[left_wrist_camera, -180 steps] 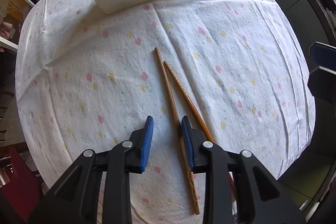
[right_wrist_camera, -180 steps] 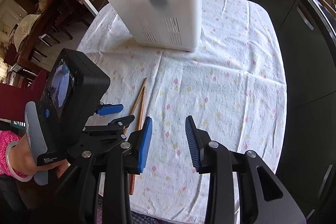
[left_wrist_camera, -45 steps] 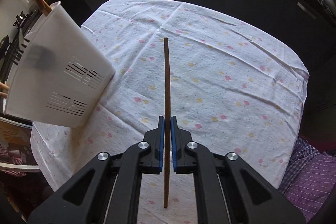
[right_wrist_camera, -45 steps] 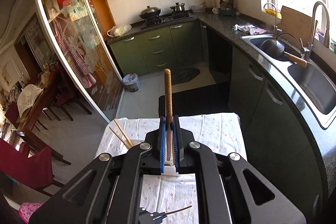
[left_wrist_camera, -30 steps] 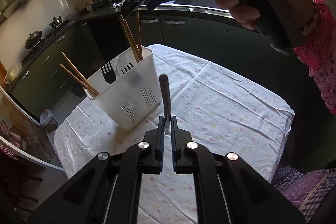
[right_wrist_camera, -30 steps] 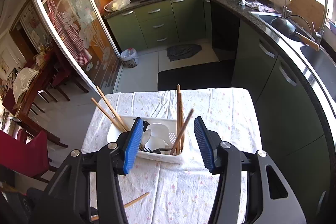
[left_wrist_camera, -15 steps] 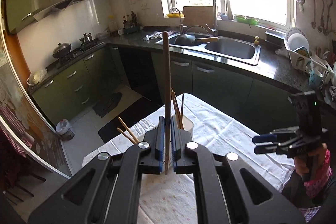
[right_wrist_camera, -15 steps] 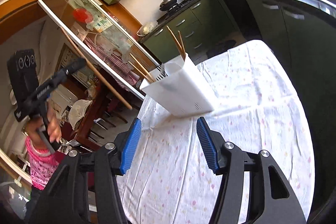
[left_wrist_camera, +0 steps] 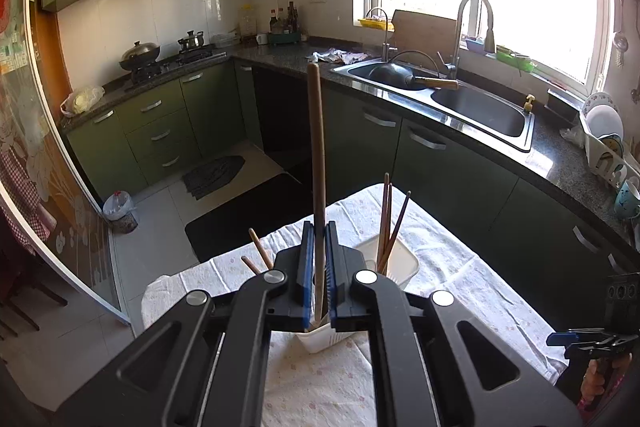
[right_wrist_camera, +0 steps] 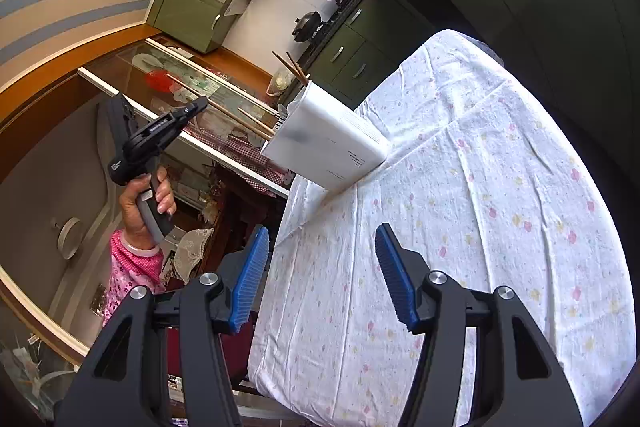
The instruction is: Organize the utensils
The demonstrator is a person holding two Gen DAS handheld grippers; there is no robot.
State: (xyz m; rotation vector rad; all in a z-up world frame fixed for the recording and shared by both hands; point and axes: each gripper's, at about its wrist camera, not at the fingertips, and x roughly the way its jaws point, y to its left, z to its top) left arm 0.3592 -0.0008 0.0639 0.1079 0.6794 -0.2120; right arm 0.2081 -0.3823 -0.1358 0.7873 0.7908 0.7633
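My left gripper (left_wrist_camera: 317, 279) is shut on a wooden chopstick (left_wrist_camera: 318, 163) and holds it upright over the white slotted utensil caddy (left_wrist_camera: 396, 263). In the right wrist view the left gripper (right_wrist_camera: 196, 107) holds the chopstick (right_wrist_camera: 232, 115), whose lower end reaches the caddy (right_wrist_camera: 328, 143). Several chopsticks (left_wrist_camera: 390, 223) stand in the caddy's compartments. My right gripper (right_wrist_camera: 320, 275) is open and empty above the table's near side.
The table wears a white flowered cloth (right_wrist_camera: 480, 207). Green kitchen cabinets (left_wrist_camera: 168, 131), a steel sink (left_wrist_camera: 460, 103) and a stove with pots (left_wrist_camera: 160, 55) surround the table. A glass partition (left_wrist_camera: 40, 167) stands at the left.
My left gripper has lowered the chopstick toward the caddy. My right gripper, which dropped its own chopstick in earlier, has pulled back and tilted, still open.
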